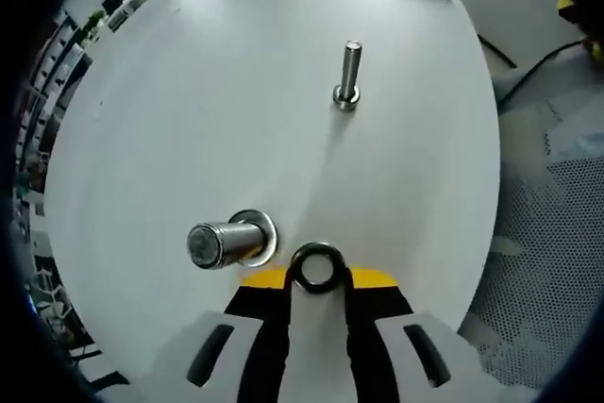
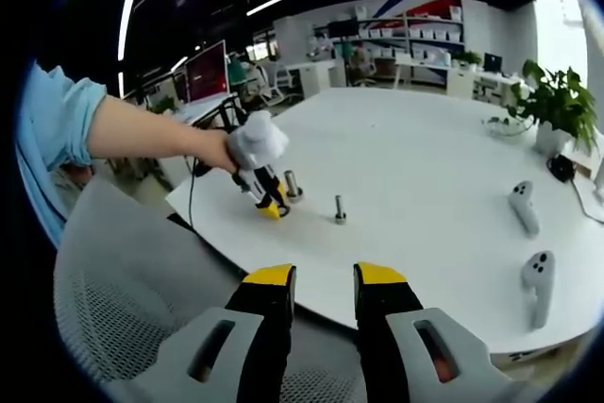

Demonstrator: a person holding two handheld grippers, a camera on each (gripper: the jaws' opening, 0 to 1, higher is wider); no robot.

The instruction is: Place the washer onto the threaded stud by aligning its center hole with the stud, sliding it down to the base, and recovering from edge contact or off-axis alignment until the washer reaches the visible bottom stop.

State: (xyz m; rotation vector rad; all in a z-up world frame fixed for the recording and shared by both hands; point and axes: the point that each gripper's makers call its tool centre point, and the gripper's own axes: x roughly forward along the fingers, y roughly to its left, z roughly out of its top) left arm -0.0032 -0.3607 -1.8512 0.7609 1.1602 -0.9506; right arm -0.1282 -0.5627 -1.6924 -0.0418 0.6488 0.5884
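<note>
A dark metal washer (image 1: pixel 317 249) stands on edge between the yellow-tipped jaws of my left gripper (image 1: pixel 318 277), which is shut on it. It hangs just to the right of a thick threaded stud (image 1: pixel 211 244), level with the stud's wide ring base (image 1: pixel 267 231) and apart from its top. A thinner stud (image 1: pixel 350 68) stands farther out on the white table (image 1: pixel 189 120). In the right gripper view a gloved hand holds the left gripper (image 2: pixel 270 201) beside the thick stud (image 2: pixel 292 185), with the thin stud (image 2: pixel 340 209) to their right. My right gripper (image 2: pixel 325 282) is open, off the table.
Two white hand controllers (image 2: pixel 522 205) (image 2: pixel 540 282) lie at the table's right, with a potted plant (image 2: pixel 557 101) behind. A grey mesh chair (image 2: pixel 123 309) sits under my right gripper. The table edge (image 1: pixel 486 233) runs close on the right.
</note>
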